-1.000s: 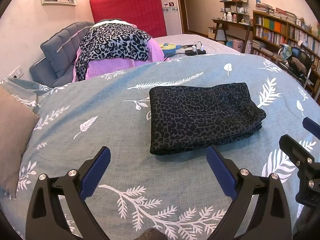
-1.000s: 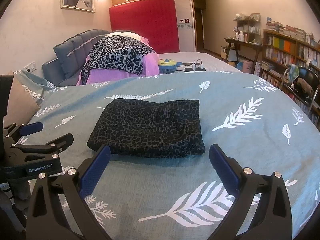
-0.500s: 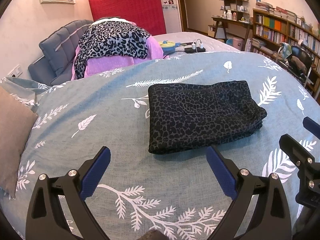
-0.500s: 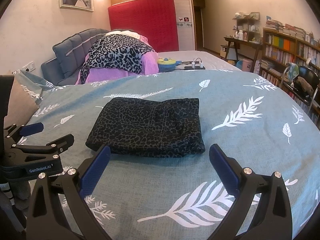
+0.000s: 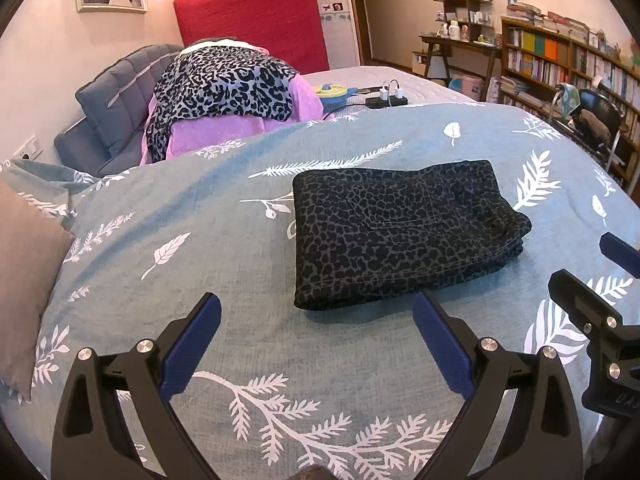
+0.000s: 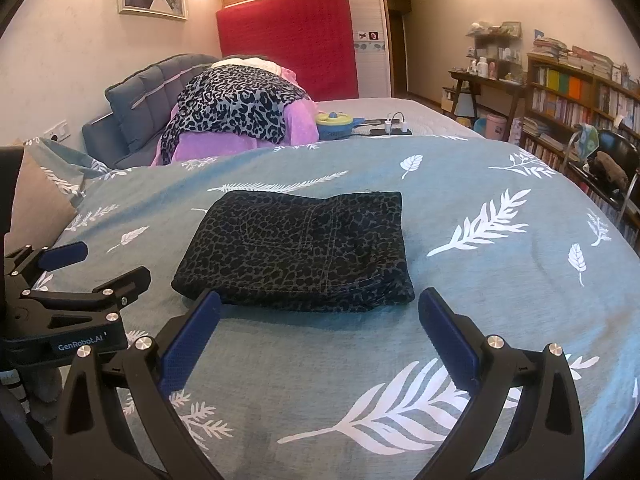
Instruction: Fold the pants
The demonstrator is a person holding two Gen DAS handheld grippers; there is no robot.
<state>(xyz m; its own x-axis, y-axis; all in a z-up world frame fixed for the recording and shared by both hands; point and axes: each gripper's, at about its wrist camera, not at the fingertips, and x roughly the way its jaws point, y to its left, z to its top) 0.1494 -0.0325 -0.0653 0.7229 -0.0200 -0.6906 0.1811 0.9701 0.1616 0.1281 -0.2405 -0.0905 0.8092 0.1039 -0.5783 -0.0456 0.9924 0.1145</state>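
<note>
Bedroom: bed [image 5: 224, 240] with a teal leaf-print cover, bookshelves at 3 o'clock, red panel at 12.

One pair of pants [image 5: 400, 232], dark leopard print, lies on the cover as a compact multi-layer rectangle, pocket side up. Looks fully folded to me; task is at or near its end.

Two claws, both wide open, both empty, both held off the pants.
- Left claw [image 5: 316, 332]: pants at 1 o'clock, near hem edge just ahead of its right finger [image 5: 440, 344]. Not touching.
- Right claw [image 6: 318, 328]: pants dead ahead at 12, centred between the fingers, near edge just past the tips.

Long axis of the bundle runs 9-to-3 across both views, stacked fold edges at the 3 o'clock end. Right claw is nearer and better lined up, so any tidy-up nudge or pickup goes to it, straight forward. Left would need to shift toward 3 first.

Also one leopard/pink clothes pile [image 6: 240, 120] at 11 by the headboard, well apart from the pants, and one pillow [image 5: 24, 280] at 9.
</note>
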